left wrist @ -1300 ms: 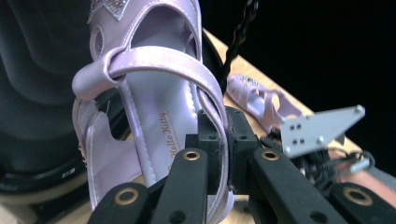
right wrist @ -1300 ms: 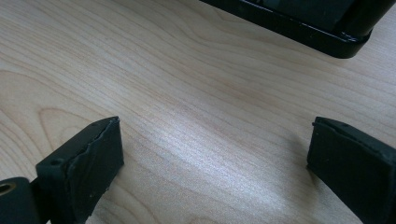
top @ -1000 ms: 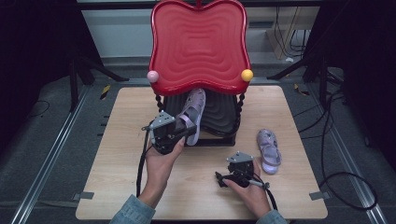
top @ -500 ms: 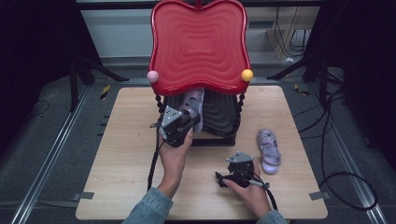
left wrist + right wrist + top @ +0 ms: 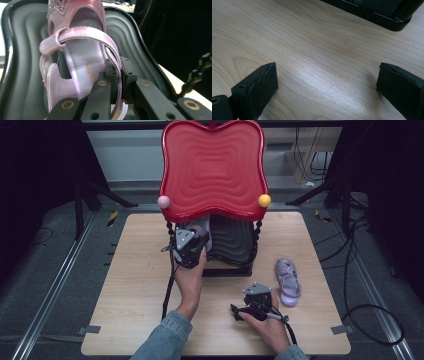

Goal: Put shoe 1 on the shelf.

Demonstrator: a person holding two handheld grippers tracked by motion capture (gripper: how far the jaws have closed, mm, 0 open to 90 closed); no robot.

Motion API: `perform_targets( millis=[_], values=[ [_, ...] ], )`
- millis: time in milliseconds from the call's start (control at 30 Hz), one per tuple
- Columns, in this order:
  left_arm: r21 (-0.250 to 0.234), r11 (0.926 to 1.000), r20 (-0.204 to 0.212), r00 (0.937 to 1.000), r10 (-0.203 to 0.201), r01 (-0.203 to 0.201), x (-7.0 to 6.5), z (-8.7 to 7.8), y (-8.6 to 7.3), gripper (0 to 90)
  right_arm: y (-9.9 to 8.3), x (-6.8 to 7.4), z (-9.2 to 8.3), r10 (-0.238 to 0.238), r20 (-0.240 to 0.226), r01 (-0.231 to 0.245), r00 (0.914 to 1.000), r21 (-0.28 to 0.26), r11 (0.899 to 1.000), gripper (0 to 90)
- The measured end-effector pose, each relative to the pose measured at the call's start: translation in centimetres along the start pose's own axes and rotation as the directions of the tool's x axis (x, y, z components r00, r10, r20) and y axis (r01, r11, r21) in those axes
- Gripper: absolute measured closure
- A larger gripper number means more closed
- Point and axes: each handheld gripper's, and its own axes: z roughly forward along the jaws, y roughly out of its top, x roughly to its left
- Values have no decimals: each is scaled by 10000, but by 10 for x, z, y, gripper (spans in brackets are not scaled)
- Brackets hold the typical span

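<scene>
Jaws of left gripper (image 5: 117, 75) on one sandal (image 5: 75, 62) (second sandal (image 5: 288, 281) apart)

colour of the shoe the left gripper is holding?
Glossy lilac-pink sandal with a glittery toe piece; left gripper view shows it best.

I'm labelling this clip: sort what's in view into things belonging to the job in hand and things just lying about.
In the job:
- lilac glossy child's sandal, clamped in the left tool
- black ribbed lower shelf of the red wavy-topped rack
- matching lilac sandal on the wooden table

Lying about:
- black cable on the floor
</scene>
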Motion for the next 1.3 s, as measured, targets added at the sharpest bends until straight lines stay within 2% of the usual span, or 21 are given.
perform_targets(
  millis=[167,367,400,467,533,600,800,833,967,1067,1200,1300],
  values=[
    [106,9999,-261,9996,-76,79,6,4,-3,859,0,0,0,-22,-1,22,10000,-11,10000,37],
    [202,9998,-547,9985,38,-27,9,7,-3,858,0,0,0,-42,-17,42,10000,-13,10000,37],
    [258,9996,-576,9983,-94,109,9,8,-4,859,0,0,0,-48,-15,48,10000,-14,10000,37],
    [334,9994,-673,9977,27,-4,8,10,-4,858,0,0,0,-51,-25,51,10000,-12,10000,37],
    [376,9993,-642,9979,-20,44,7,12,-5,858,0,0,0,-60,-28,60,10000,-15,10000,37],
    [505,9979,-628,9974,-362,394,6,16,-8,860,0,0,0,-59,-29,59,10000,-13,10000,37],
    [585,9975,-741,9966,-360,404,2,22,-8,861,0,0,0,-80,-52,79,10000,-16,10000,37],
    [657,9964,-713,9963,-484,531,1,25,-8,861,0,0,0,-82,-57,82,9999,-16,10000,37],
    [714,9959,-805,9956,-489,547,-3,30,-10,858,0,0,0,-79,-59,79,10000,-14,10000,37],
    [806,9940,-827,9943,-672,739,-4,34,-11,849,0,0,0,-69,-56,69,10000,-12,10000,37],
    [903,9942,-873,9949,-497,576,-7,37,-11,822,0,0,0,-74,-61,74,10000,-13,10000,37],
    [950,9933,-903,9943,-570,656,-8,39,-10,813,0,0,0,-84,-64,84,9999,-1,10000,37]
  ],
)
